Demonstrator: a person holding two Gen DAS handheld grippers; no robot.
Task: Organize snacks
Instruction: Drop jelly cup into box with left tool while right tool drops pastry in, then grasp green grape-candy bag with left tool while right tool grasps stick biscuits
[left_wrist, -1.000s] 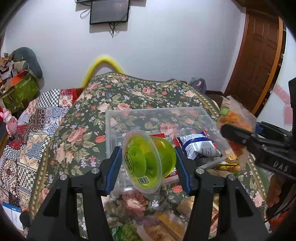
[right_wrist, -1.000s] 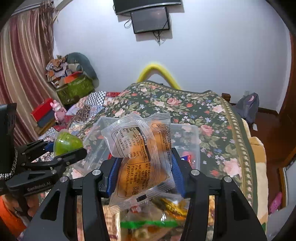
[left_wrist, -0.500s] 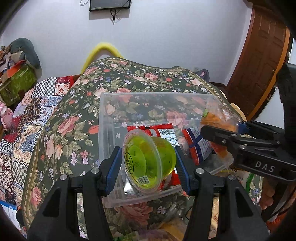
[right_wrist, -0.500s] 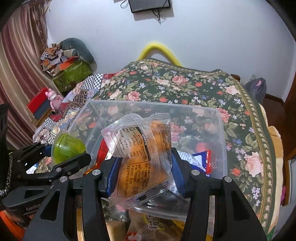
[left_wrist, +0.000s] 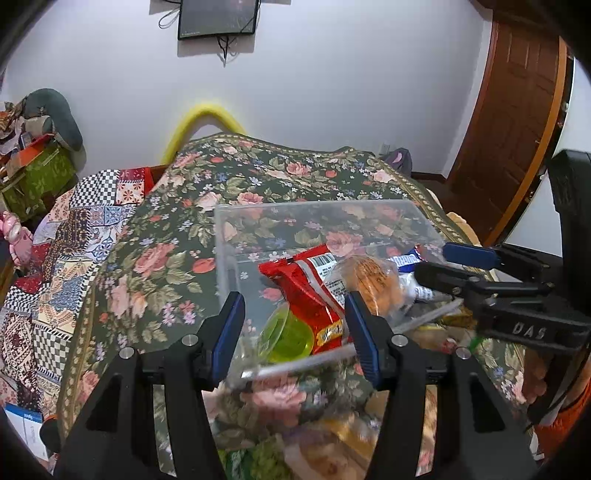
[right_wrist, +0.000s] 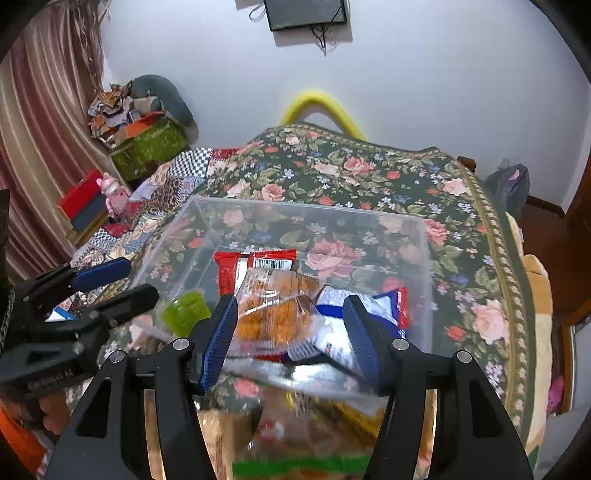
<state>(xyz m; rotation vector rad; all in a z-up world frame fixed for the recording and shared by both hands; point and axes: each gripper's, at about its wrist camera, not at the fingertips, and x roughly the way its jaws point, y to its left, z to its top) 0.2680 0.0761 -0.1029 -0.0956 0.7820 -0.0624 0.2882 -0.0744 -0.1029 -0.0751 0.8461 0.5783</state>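
Green cup (left_wrist: 286, 338) dropped; jaws apart.

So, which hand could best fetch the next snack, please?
Left, probably: its jaws are empty, the jelly cup already in the box; the right jaws have just been opening, the packet barely past them.

The storage box (left_wrist: 317, 210) is clear, glossy plastic. The red snack packet (left_wrist: 306, 284) is shiny film; the bed cover (left_wrist: 177, 266) is matt floral cloth. The door (left_wrist: 509, 110) is polished wood.
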